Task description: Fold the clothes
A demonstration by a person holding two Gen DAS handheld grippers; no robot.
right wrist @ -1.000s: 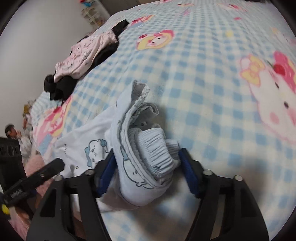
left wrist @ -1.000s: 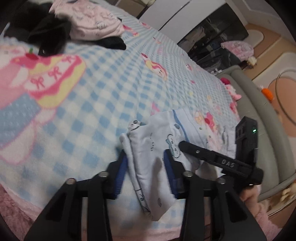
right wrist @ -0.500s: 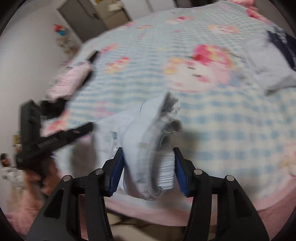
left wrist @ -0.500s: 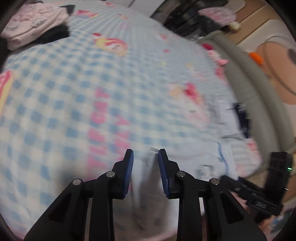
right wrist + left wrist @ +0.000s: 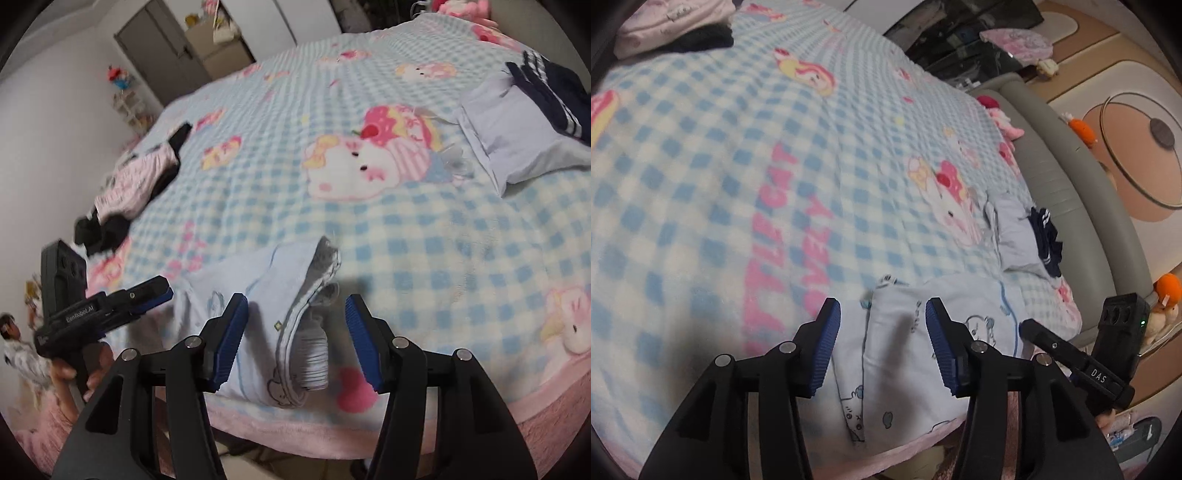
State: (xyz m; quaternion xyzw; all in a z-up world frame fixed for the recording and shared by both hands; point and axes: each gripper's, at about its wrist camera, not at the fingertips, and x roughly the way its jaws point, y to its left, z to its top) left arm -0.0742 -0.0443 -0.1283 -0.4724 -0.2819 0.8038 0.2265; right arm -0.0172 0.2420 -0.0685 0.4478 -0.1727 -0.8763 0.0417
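In the left wrist view, the left gripper point(image 5: 882, 345) is seen at the lower centre of the frame with its blue ribbed pads spread apart; its jaws have just been opening. The pale blue cartoon-printed cotton garment point(image 5: 916, 354) lies between them on the bed, and neither pad is seen pressing on it. Whether the pads brush the cloth cannot be told.

In the right wrist view, the right gripper point(image 5: 295, 339) is seen at the lower centre, its jaws likewise spread. The garment's bunched edge with grey ribbed trim point(image 5: 314, 321) sits between the pads, apart from both. The same garment is draped over the near edge of the bed, just above the pink border at the bottom of the frame.

The other gripper is caught in each view: the right one at the lower right of the left view point(image 5: 1071, 362), the left one at the left edge of the right view point(image 5: 107, 314), gripped by a hand point(image 5: 74, 373).

The garment rests on a blue-and-white checked fleece blanket with pink cartoon prints point(image 5: 424, 266). At the upper right of the right view, a folded pale lilac cloth point(image 5: 517, 136) is seen with a navy striped item point(image 5: 546, 96) on top. At the left, a heap of pink and black clothes point(image 5: 129, 188) lies well apart.
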